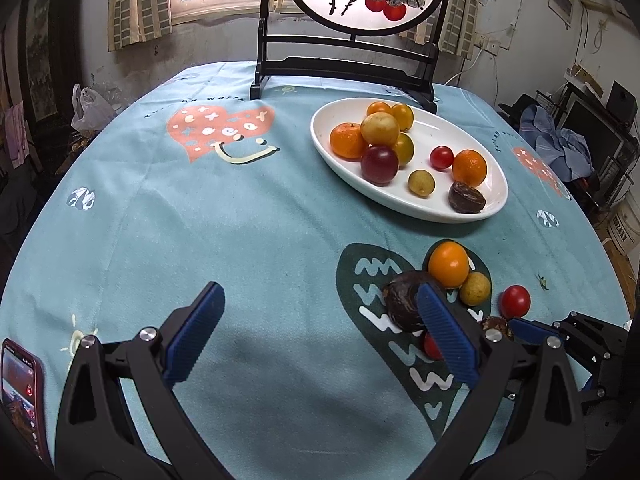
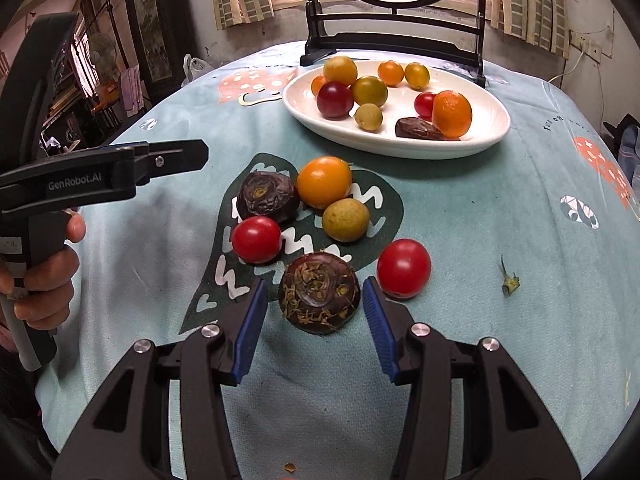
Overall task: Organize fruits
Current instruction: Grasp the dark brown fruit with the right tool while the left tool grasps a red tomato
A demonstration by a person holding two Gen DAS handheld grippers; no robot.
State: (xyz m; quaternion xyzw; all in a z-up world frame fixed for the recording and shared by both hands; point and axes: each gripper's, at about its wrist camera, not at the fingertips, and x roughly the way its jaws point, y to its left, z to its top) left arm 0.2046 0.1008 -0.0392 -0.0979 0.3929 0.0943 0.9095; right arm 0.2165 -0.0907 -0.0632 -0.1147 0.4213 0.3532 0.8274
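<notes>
A white oval plate (image 1: 472, 128) (image 2: 492, 120) at the back right holds several fruits. Loose fruits lie on the blue tablecloth: two dark water chestnuts (image 2: 319, 293) (image 2: 266, 197), an orange fruit (image 2: 324, 182) (image 1: 448, 264), a yellow-green fruit (image 2: 345, 219) (image 1: 475, 288) and two red tomatoes (image 2: 404, 268) (image 2: 256, 239). My right gripper (image 2: 314, 306) is open, its blue pads on either side of the near water chestnut, not touching it. My left gripper (image 1: 320, 336) is open and empty over bare cloth, left of the loose fruits; it also shows in the right wrist view (image 2: 176, 158).
A dark wooden stand (image 1: 344, 64) with a round painted screen stands behind the plate. A phone (image 1: 22, 396) lies at the table's near left edge. A small green stem (image 2: 509, 278) lies on the cloth to the right.
</notes>
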